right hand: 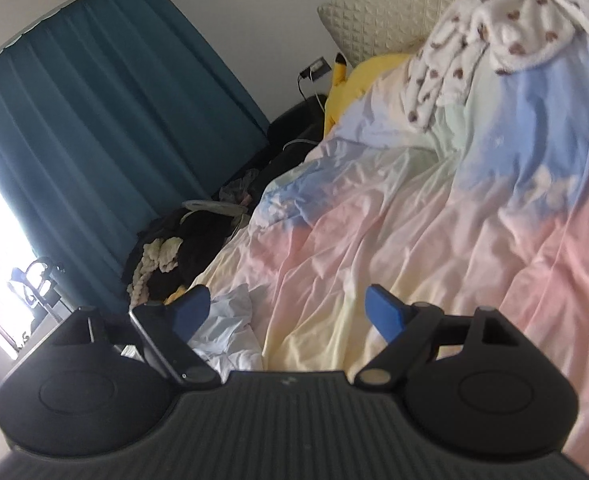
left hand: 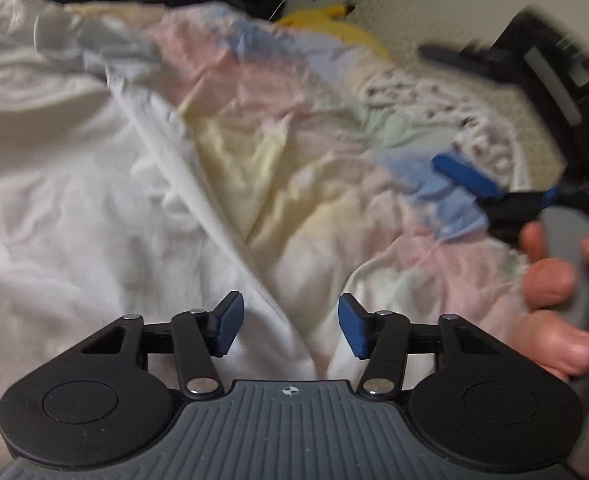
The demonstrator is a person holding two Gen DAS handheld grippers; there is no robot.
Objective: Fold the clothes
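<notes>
I am holding my left gripper (left hand: 291, 326) low over the bed, its blue pads spread apart with nothing between them. Just beyond the pads, a white garment (left hand: 74, 200) is lying crumpled across the left half of the left wrist view, and one long folded edge of it is running diagonally from the upper middle down toward the gap between the pads. To the right of that edge the pastel duvet (left hand: 294, 152) is showing bare, wrinkled fabric.

At the right of the same view my right hand (left hand: 554, 292) is wrapping its grey handle, and my right gripper (left hand: 490, 200) is hanging over a blue patch of the duvet; the view is blurred there.

In the right wrist view that right gripper (right hand: 290, 314) is released too, pads wide apart and holding nothing. A corner of the white garment (right hand: 230, 328) is lying at the lower left, just past the left pad, beside the duvet's (right hand: 414, 220) near edge. The middle and right of the frame are giving open bedding, up to a spotted fleece blanket (right hand: 486, 40) at the upper right. A teal curtain (right hand: 94, 120) is filling the upper left.
</notes>
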